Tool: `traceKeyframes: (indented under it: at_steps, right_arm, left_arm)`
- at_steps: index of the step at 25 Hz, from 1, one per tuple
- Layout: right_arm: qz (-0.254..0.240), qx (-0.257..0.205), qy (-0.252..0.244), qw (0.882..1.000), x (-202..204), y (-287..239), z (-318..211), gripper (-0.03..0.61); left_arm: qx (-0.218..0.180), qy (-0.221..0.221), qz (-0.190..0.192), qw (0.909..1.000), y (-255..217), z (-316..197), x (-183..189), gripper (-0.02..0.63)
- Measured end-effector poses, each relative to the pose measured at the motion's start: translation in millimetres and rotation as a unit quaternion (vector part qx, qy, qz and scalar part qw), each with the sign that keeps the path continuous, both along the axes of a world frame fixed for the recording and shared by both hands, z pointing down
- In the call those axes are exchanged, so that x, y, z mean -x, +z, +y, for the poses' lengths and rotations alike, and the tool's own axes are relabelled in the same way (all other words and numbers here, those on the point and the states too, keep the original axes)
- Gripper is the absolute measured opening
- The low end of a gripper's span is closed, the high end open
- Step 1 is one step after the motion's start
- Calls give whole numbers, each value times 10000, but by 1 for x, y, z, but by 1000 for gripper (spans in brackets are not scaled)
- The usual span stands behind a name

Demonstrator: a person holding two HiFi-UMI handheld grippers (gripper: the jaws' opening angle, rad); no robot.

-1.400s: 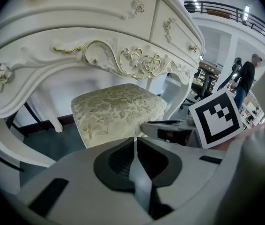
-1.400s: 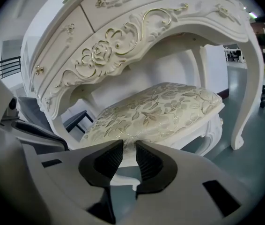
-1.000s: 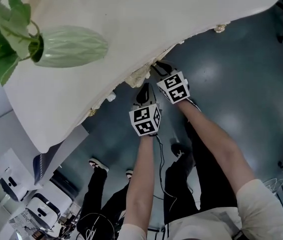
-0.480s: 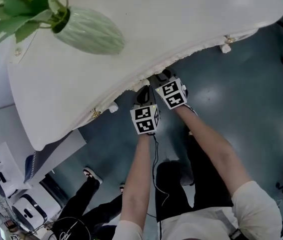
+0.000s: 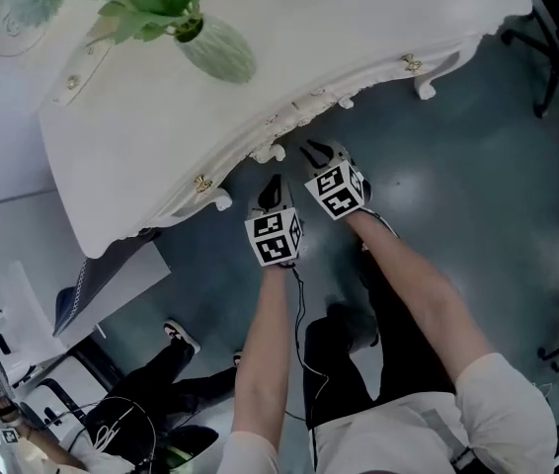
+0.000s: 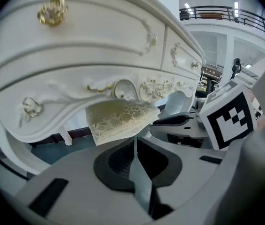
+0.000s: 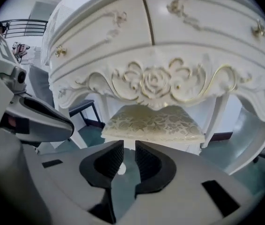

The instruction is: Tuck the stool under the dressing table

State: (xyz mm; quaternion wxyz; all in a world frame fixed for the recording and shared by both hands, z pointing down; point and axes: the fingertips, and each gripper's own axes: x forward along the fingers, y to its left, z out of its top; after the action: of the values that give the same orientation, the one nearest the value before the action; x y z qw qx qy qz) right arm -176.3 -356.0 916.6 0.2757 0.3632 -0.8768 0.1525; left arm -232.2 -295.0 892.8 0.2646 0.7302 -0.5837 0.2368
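My left hand-held gripper [image 6: 135, 146] has its jaws together on nothing. My right hand-held gripper [image 7: 129, 157] shows a narrow gap. Its jaws have just been closing, with nothing between them. The stool [image 7: 153, 122] sits ahead of both, its seat under the table [image 7: 156, 55], just beyond the right jaws and untouched.
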Motion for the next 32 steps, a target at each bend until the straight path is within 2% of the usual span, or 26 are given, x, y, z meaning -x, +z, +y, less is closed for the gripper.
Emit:
traceKeyframes:
  at_steps: [6, 11, 17, 21, 25, 28, 32]
  right_arm:
    - [-13, -37, -41, 10000, -22, -99, 60, 91]
    - [124, 140, -43, 9998, -49, -165, 128, 91]
    - [2, 431, 311, 9986, -79, -234, 199, 91]
    - [-170, 635, 613, 9959, -92, -269, 237, 91]
    - [-123, 438, 568, 9973, -112, -306, 266, 91]
    - [-115, 292, 675, 9972, -133, -332, 279, 91]
    - [-317, 366, 860, 9951, -135, -356, 301, 91]
  left_arm:
    - [-134, 17, 173, 9998, -89, 50, -19, 32]
    - [-103, -49, 273, 9996, -160, 106, -30, 32]
    - [-181, 58, 321, 9993, -238, 152, -52, 32]
    - [-341, 80, 518, 9980, -280, 180, -63, 32]
    - [-554, 58, 636, 9964, -316, 212, -64, 32]
    - [-524, -77, 722, 9960, -332, 232, -66, 32]
    - [-448, -159, 646, 9968, -347, 256, -58, 32]
